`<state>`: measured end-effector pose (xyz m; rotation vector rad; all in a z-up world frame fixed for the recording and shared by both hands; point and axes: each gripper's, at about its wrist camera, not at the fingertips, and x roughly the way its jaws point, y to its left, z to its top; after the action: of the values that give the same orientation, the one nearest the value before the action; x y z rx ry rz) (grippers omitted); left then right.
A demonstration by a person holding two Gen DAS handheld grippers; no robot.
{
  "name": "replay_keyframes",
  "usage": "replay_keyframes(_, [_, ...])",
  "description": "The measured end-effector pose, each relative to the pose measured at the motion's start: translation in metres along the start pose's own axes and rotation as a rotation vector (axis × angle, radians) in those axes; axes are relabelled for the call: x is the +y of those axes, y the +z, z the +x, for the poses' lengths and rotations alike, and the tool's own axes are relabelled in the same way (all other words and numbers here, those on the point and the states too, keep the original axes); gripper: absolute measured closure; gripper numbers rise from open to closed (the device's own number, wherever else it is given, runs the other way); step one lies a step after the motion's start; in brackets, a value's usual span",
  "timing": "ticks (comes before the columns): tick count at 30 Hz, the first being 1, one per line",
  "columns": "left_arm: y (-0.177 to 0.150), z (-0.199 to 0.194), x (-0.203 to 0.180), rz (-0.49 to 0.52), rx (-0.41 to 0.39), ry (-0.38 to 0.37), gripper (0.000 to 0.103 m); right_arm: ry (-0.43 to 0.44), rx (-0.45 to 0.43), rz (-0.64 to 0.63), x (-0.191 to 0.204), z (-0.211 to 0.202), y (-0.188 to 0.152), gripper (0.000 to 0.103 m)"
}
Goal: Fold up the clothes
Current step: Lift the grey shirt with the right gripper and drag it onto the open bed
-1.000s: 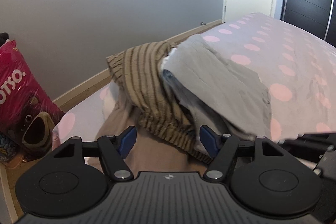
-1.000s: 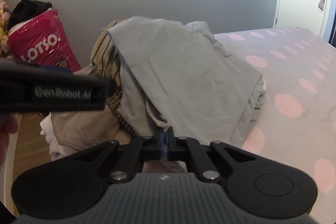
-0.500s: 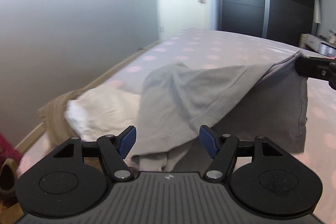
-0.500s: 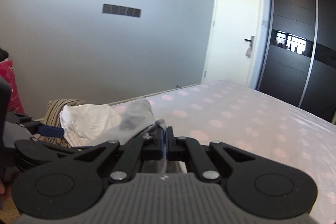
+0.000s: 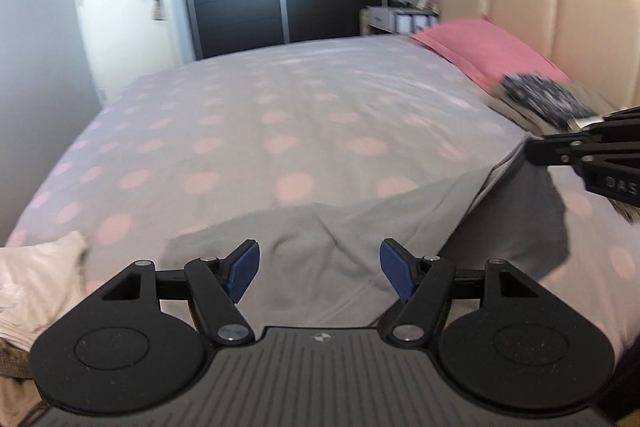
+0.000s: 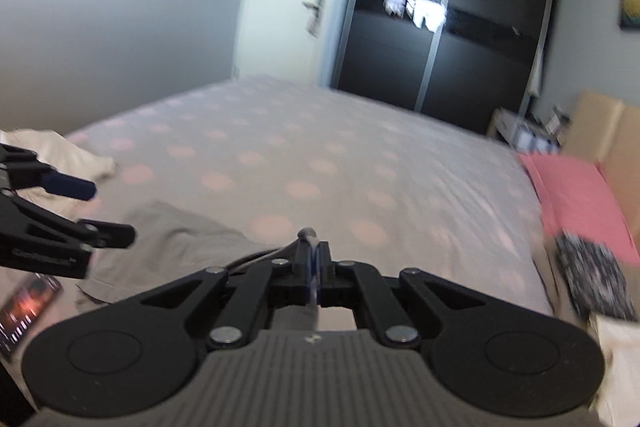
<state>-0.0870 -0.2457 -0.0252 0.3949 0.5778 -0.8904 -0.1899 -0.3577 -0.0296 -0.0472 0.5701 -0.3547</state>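
across the near edge of the bed (image 5: 248,115) the grey garment (image 5: 320,227) lies partly spread, partly lifted; right gripper (image 6: 314,267) has its fingers pinched flat together on one corner of it, a nub of grey cloth poking out above the tips; seen from the left wrist, that right gripper (image 5: 532,151) holds the corner up off the sheet at far right, so the fabric runs as a taut ridge from there down and left toward the left gripper (image 5: 320,269); left fingers (image 5: 242,269) spread wide, nothing between them, hovering just over the low slack end; long axis of the garment roughly left-right across both grippers; free end is directly ahead of and below the left fingers, so left is the nearer one to take it, my guess for next grab; white clothing (image 5: 36,279) bunched at left; folded dark patterned pile (image 5: 540,99) near the pink pillow (image 5: 480,51), well apart; phone (image 6: 28,301) on the bed at lower left of the right view.
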Motion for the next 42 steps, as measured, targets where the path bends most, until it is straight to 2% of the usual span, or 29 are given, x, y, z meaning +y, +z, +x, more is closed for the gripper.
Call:
replay_keyframes(4, [-0.028,0.017,-0.03,0.031,0.054,-0.019,0.037,-0.007,0.083,0.047,-0.014,0.019,-0.039,0.101])
replay_keyframes(9, [-0.054,0.047,-0.042,0.122,0.115,0.028,0.037,0.001,0.137,0.014,-0.019,0.038,-0.062,0.101])
replay_keyframes(11, [-0.064,0.059,-0.047,0.16,0.14,0.047,0.04,0.008,0.159,0.02,-0.023,0.045,-0.071,0.1])
replay_keyframes(13, [-0.072,0.069,-0.047,0.167,0.156,0.058,0.054,0.008,0.19,0.032,-0.024,0.052,-0.076,0.1])
replay_keyframes(16, [-0.073,0.081,-0.037,0.097,0.172,0.052,0.068,0.017,0.248,0.05,-0.023,0.066,-0.088,0.1])
replay_keyframes(18, [-0.072,0.088,-0.032,0.08,0.174,0.08,0.079,0.02,0.276,0.053,-0.02,0.073,-0.094,0.1])
replay_keyframes(20, [-0.074,0.095,-0.028,0.084,0.178,0.117,0.097,0.016,0.292,0.056,-0.019,0.08,-0.097,0.1])
replay_keyframes(22, [-0.074,0.095,-0.023,0.067,0.181,0.139,0.103,-0.004,0.288,0.062,-0.02,0.082,-0.098,0.1])
replay_keyframes(27, [-0.065,0.08,-0.014,0.037,0.126,0.194,0.103,-0.072,0.225,0.078,-0.026,0.075,-0.094,0.1])
replay_keyframes(32, [-0.06,0.061,-0.021,0.08,0.115,0.19,0.103,-0.139,0.131,0.039,-0.025,0.049,-0.081,0.101])
replay_keyframes(36, [-0.066,0.044,-0.025,0.128,0.127,0.146,0.101,-0.162,0.078,0.025,-0.026,0.023,-0.068,0.101])
replay_keyframes(37, [-0.067,0.04,-0.026,0.134,0.129,0.134,0.095,-0.173,0.065,0.023,-0.027,0.017,-0.066,0.101])
replay_keyframes(38, [-0.069,0.036,-0.026,0.14,0.13,0.121,0.083,-0.185,0.053,0.024,-0.028,0.011,-0.064,0.101])
replay_keyframes(39, [-0.071,0.031,-0.027,0.145,0.131,0.109,0.077,-0.202,0.053,0.022,-0.03,0.008,-0.064,0.101])
replay_keyframes(41, [-0.076,0.026,-0.028,0.153,0.123,0.089,0.058,-0.24,0.067,0.017,-0.036,0.005,-0.065,0.101])
replay_keyframes(42, [-0.079,0.026,-0.029,0.167,0.128,0.08,0.057,-0.248,0.093,0.021,-0.041,0.007,-0.066,0.101])
